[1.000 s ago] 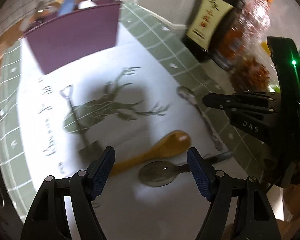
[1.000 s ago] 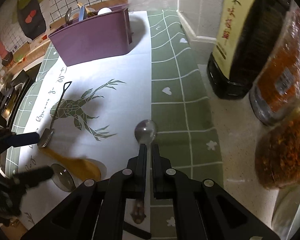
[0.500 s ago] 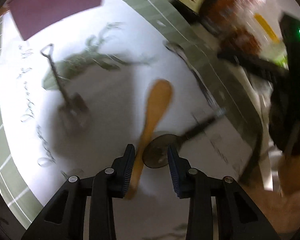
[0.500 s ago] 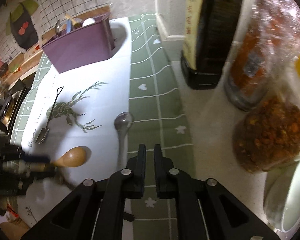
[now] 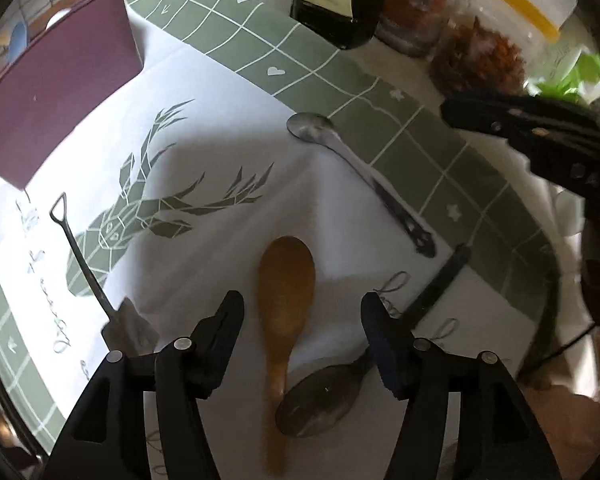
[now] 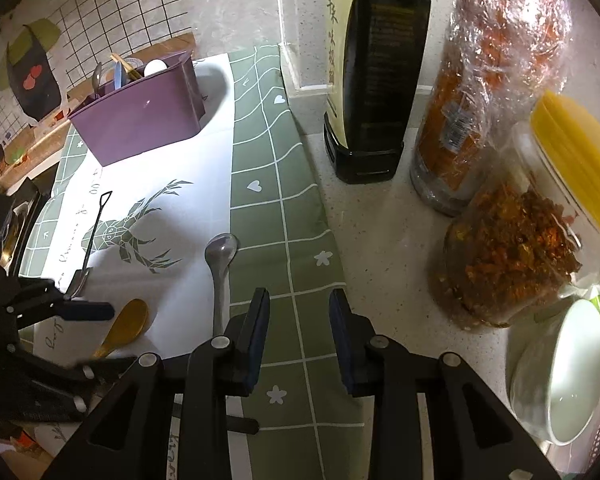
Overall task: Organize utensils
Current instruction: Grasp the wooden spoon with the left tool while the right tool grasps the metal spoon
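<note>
Since a second ago our left gripper has dropped closer to the cloth, and the wooden spoon has swung from lying crosswise to pointing up toward twelve o'clock between the fingers. Our right gripper, which was clenched over the silver spoon, has let go and drifted off toward three o'clock.

Both sets of jaws are opening now. The left ones straddle the wooden spoon without pressing on it; the right ones hold nothing, with only green-checked cloth below them.

We judge the wooden spoon is the next pick, bound for the purple caddy at ten o'clock in the left view. Trouble could come from three things:

- Its handle lies against the bowl of a dark metal spoon at six o'clock, so a low closure may catch both.
- The rounded wooden bowl could squirt out of the pads if we close on it rather than on the narrower neck.
- The shovel-shaped spoon sits just beside the left finger at nine o'clock, where a sideways drift would nudge it.
</note>
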### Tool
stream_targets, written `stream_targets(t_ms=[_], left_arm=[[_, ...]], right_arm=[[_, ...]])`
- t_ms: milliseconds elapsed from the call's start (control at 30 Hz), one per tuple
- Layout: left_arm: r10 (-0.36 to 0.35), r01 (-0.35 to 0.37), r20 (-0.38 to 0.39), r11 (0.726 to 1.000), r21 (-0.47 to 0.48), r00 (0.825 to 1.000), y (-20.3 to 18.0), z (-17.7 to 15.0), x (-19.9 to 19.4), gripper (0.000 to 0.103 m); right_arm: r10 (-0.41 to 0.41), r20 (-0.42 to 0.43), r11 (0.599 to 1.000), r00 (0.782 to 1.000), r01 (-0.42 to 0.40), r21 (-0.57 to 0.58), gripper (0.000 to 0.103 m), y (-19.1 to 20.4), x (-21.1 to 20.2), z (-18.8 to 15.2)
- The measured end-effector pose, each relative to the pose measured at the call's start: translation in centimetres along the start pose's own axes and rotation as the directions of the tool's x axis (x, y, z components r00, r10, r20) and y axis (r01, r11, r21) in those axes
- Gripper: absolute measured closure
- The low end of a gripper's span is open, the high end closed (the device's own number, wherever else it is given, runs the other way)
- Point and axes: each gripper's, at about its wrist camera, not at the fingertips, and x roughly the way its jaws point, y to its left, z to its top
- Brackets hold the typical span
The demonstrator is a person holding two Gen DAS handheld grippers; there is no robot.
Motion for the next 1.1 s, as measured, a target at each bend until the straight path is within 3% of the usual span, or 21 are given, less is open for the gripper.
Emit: stream_targets(t_ms=[200,300,500,733,833,1100], left_arm=[[-0.009,0.012,0.054,0.999,-0.048,0.999,0.9,0.1,-0.1,0.044],[0.060,-0.055,0.093,0.997,-0.057,0.994,0.9,-0.3,-0.3,0.072],[0.064,-0.043,0.141,0.988,-0.145,0.988,2.4,-2.1,-2.4,0.072],[0.109,0.017,0.289,0.915,-0.403,0.951,8.1,-4.1,-8.2,0.072],[0.150,0.012,0.315,0.890,-0.456,0.937,9.4,-5.0,-9.5,0.072],[0.169,0.037,0.331,0.844,-0.536,0.928,10.8,-7.4,-10.8,0.072]], right_arm=[[-0.008,0.008,1.000,1.000,0.008,0.003,0.066,-0.1,-0.3,-0.1],[-0.013,0.011,1.000,1.000,0.013,-0.003,0.061,0.2,-0.2,0.1],[-0.044,0.025,0.997,0.999,0.046,-0.063,0.040,1.4,-0.1,0.7],[-0.010,-0.015,0.994,1.000,0.009,-0.107,0.036,1.8,1.4,0.7],[0.042,-0.058,0.992,0.997,-0.049,-0.118,0.036,2.5,2.6,0.6],[0.061,-0.113,0.981,0.992,-0.081,-0.178,0.040,6.7,6.0,1.9]])
